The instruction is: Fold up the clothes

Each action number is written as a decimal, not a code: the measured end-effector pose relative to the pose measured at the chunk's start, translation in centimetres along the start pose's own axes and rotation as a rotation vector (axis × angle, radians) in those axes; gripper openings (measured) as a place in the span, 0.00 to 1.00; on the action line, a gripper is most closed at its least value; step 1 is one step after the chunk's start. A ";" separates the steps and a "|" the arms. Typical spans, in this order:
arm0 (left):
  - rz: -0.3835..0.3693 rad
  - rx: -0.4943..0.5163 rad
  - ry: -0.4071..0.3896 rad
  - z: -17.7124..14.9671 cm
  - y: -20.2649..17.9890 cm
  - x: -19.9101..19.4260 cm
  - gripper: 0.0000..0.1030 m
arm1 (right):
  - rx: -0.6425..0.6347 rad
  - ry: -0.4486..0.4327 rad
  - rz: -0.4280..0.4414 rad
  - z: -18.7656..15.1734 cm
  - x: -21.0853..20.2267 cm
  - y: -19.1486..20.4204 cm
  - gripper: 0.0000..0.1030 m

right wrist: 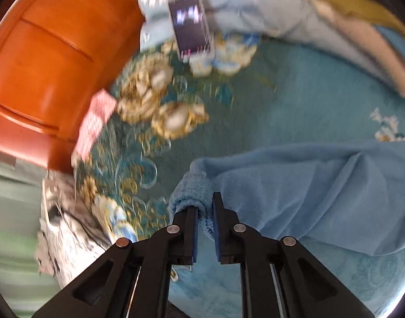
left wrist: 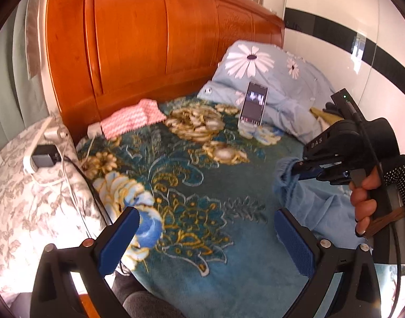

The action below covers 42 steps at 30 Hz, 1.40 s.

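Blue garment edge pinched in right claw; left claw wide, empty.

Left wrist view: low over the floral teal blanket, facing the orange wooden headboard, its own blue-padded fingers at the bottom edge. Right wrist view: closer to the bed, tilted, blurred, facing the same headboard from further right. Shared: blanket, headboard, propped phone, pink checked cloth, light-blue garment.
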<state>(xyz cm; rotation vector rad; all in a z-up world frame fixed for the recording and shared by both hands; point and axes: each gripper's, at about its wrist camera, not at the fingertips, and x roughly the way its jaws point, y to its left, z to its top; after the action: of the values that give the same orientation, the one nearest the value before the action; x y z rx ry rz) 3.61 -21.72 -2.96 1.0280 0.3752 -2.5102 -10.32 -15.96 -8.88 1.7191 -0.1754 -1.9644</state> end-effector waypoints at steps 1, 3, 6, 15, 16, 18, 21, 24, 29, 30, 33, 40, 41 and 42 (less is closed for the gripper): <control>-0.002 -0.001 0.010 -0.1 -0.1 0.2 1.00 | -0.019 0.005 0.007 -0.1 0.2 0.0 0.24; -0.007 -0.003 0.030 -0.3 -0.3 0.6 1.00 | -0.066 0.000 0.031 -0.1 0.2 0.0 0.59; -0.038 -0.020 0.082 -0.7 -0.9 1.6 1.00 | -0.009 -0.062 0.050 -1.3 -1.7 -4.1 0.63; -0.174 -0.105 0.272 -1.3 -3.7 6.8 1.00 | 0.246 -0.245 0.026 -6.6 -7.3 -19.5 0.65; -0.198 -0.124 0.297 -1.3 -4.4 7.9 1.00 | 0.302 -0.254 0.008 -8.0 -7.7 -21.9 0.65; -0.240 -0.157 0.345 -1.3 -5.7 9.9 1.00 | 0.419 -0.272 -0.018 -10.9 -8.7 -26.8 0.65; -0.266 -0.195 0.431 -1.9 -7.7 13.5 0.99 | 0.554 -0.296 -0.042 -14.8 -9.7 -31.9 0.65; -0.260 -0.219 0.491 -2.5 -8.6 15.9 0.96 | 0.619 -0.323 -0.033 -17.3 -10.3 -34.7 0.65; -0.271 -0.367 0.602 -3.6 -8.3 19.2 0.73 | 0.682 -0.381 -0.003 -18.1 -11.0 -37.4 0.65; -0.272 -0.408 0.617 -3.7 -8.0 19.6 0.67 | 0.689 -0.390 0.001 -17.7 -10.9 -37.7 0.65; -0.303 -0.517 0.641 -3.6 -7.4 20.1 0.60 | 0.685 -0.413 -0.009 -15.8 -11.1 -37.8 0.65; -0.333 -0.654 0.677 -3.1 -7.4 20.6 0.26 | 0.646 -0.395 -0.058 -8.8 -10.6 -37.7 0.65; -0.331 -0.642 0.672 -2.9 -7.6 20.3 0.25 | 0.666 -0.380 -0.083 -7.9 -10.3 -38.0 0.65; -0.328 -0.632 0.666 -2.7 -7.8 20.1 0.25 | 0.687 -0.365 -0.108 -7.0 -9.9 -38.3 0.65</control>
<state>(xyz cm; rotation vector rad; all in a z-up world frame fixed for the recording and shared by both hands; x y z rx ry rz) -11.34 -19.02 -18.47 1.5641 1.5138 -1.9657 -14.36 23.05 -17.58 1.7454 -1.0047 -2.4683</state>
